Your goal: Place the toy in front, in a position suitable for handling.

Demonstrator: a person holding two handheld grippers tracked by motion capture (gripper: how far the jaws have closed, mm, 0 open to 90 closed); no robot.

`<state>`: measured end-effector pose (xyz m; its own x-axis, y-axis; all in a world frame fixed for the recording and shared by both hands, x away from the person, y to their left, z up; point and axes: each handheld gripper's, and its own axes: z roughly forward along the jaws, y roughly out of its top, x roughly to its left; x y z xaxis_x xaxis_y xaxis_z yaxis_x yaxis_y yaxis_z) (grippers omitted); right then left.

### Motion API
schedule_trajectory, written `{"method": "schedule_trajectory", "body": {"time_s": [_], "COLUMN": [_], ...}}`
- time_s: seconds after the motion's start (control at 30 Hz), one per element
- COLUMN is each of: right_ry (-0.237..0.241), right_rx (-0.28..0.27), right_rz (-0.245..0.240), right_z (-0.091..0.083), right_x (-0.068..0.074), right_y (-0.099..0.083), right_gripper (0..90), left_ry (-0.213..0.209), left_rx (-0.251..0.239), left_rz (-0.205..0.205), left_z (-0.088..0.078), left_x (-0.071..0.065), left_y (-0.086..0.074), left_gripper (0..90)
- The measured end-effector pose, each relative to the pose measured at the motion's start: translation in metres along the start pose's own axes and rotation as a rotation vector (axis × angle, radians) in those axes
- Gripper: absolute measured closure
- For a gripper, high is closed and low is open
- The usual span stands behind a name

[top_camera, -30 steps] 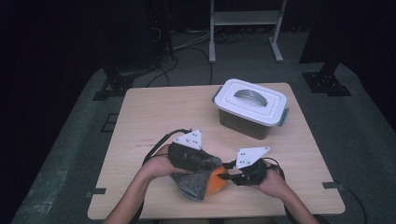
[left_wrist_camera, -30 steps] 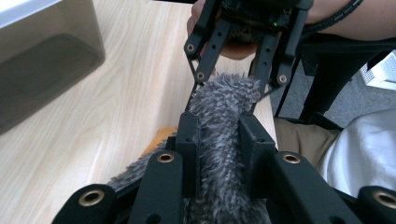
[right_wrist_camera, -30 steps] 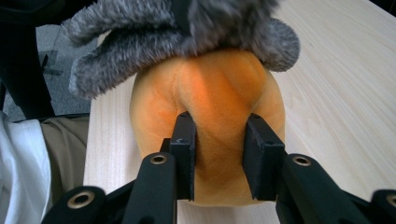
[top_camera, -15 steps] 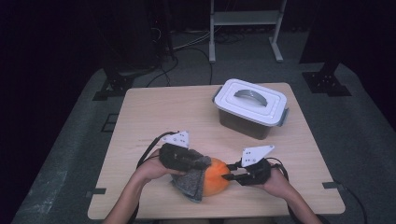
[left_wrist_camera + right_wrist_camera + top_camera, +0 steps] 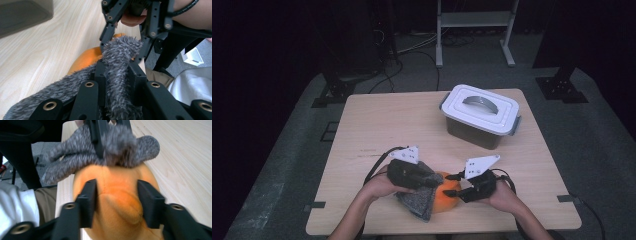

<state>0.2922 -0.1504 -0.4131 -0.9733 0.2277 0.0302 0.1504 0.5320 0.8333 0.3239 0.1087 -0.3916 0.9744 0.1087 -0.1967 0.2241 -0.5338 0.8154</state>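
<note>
Work looks midway: left gripper (image 5: 428, 183) pinches grey fleece (image 5: 117, 62) over the orange toy (image 5: 117, 202) near the table's (image 5: 377, 125) front edge, while right gripper's (image 5: 455, 190) jaws, just opening, straddle it.

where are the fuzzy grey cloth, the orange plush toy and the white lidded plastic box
fuzzy grey cloth (image 5: 120, 62), left gripper view, the fold between the jaws
orange plush toy (image 5: 116, 195), right gripper view, middle of its body
white lidded plastic box (image 5: 482, 107), high view, the lid top
</note>
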Motion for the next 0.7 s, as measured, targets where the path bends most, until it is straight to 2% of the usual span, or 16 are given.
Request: {"method": "schedule_trajectory", "body": {"time_s": [0.13,0.23,0.37,0.53,0.7], "right_ry": [-0.005,-0.006,-0.003,-0.017,-0.014], "right_rx": [0.012,0.016,0.009,0.011,0.008], "right_rz": [-0.014,-0.016,-0.004,-0.049,-0.085], "right_z": [-0.005,-0.011,-0.014,-0.009,-0.006], "right_x": [-0.001,-0.004,-0.007,-0.002,0.005], "right_y": [-0.006,-0.011,-0.014,-0.007,-0.005], "right_gripper": [58.0,58.4,58.3,58.7,59.1], "left_ry": [0.018,0.033,0.037,0.033,0.000], "left_rx": [0.021,0.025,0.006,0.016,0.011], "left_rz": [0.002,-0.020,-0.051,-0.023,0.030], "left_z": [-0.006,-0.014,-0.020,-0.015,-0.004], "left_x": [0.001,0.004,0.006,0.002,-0.006], "left_y": [-0.004,-0.013,-0.023,-0.014,0.004], "left_gripper": [73.3,73.2,73.0,73.1,73.1]}}
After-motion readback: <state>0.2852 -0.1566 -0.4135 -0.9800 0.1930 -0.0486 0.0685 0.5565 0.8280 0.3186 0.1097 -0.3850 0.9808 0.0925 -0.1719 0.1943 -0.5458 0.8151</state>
